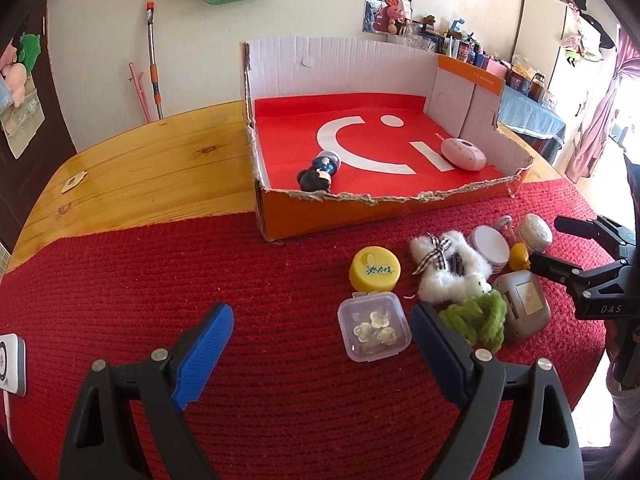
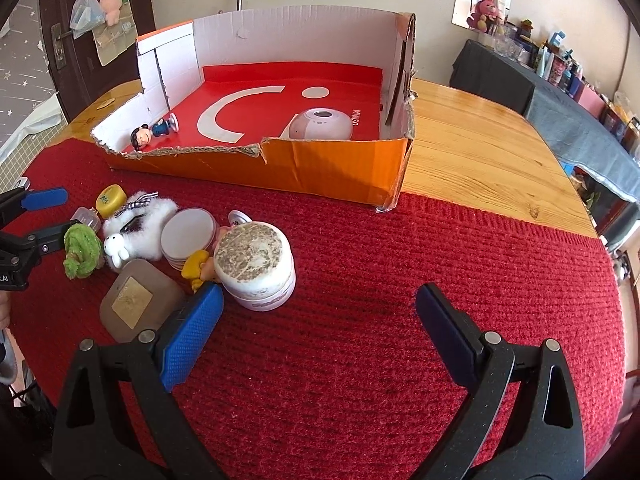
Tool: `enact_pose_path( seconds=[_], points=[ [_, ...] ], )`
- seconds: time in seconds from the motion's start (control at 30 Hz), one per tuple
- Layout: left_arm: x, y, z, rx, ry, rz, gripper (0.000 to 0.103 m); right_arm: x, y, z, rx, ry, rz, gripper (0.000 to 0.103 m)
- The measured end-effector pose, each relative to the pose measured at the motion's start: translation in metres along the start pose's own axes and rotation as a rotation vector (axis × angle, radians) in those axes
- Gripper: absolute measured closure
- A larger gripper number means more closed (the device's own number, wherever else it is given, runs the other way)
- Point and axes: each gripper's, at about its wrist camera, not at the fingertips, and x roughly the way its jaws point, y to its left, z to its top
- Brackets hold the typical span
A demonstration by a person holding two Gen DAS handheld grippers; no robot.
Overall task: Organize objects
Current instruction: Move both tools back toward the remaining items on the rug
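On the far left of the surface (image 1: 132, 168) bare wood shows; nearer, a red mat (image 1: 200, 280) covers it. The left hand-held gripper (image 1: 322, 340) hangs over the mat with its jaws spread wide and nothing between them. Just ahead and to the right of its gap sits a small clear box (image 1: 373, 327), touching or nearly touching the right finger, so a short shift to the right would put the box between the jaws. The box looks roughly square, so no long axis matters. Just beyond it lies a yellow cap (image 1: 374, 269).

Further right comes the pile: a white fluffy toy (image 1: 448, 268), a green fuzzy thing (image 1: 478, 316), a grey case (image 1: 522, 304) and a stack of round lids (image 1: 490, 246). What the small yellow object beside the lids is, I cannot make out.

The orange box (image 1: 280, 216) stands at the far edge of the mat, holding a small doll (image 1: 318, 172) on the left and a pink oval gadget (image 1: 463, 154) on the right.

The right hand-held gripper (image 2: 318, 308) is likewise spread and empty. A white jar (image 2: 256, 268) stands just beside its left finger, so this hand is the nearer one to the jar, and the left hand to the clear box. The jar hides part of the pile behind it
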Motion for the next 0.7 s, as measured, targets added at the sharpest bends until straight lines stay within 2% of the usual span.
enact_pose_path(
  seconds=[0.3,0.43,0.57,0.7],
  points=[
    [0.005,-0.012,-0.001,0.066,0.018,-0.003,0.012,0.004,0.008,0.001,-0.058,0.017,-0.012,0.005],
    [0.013,-0.015,-0.002,0.073,0.038,-0.008,0.021,0.006,0.008,0.004,-0.064,0.019,-0.015,0.005],
    [0.015,-0.016,-0.003,0.069,0.034,-0.018,0.024,0.006,0.009,0.006,-0.082,0.008,-0.015,0.005],
    [0.014,-0.016,-0.004,0.065,0.027,-0.034,0.028,0.009,0.009,0.008,-0.087,0.007,0.009,0.016]
  ],
)
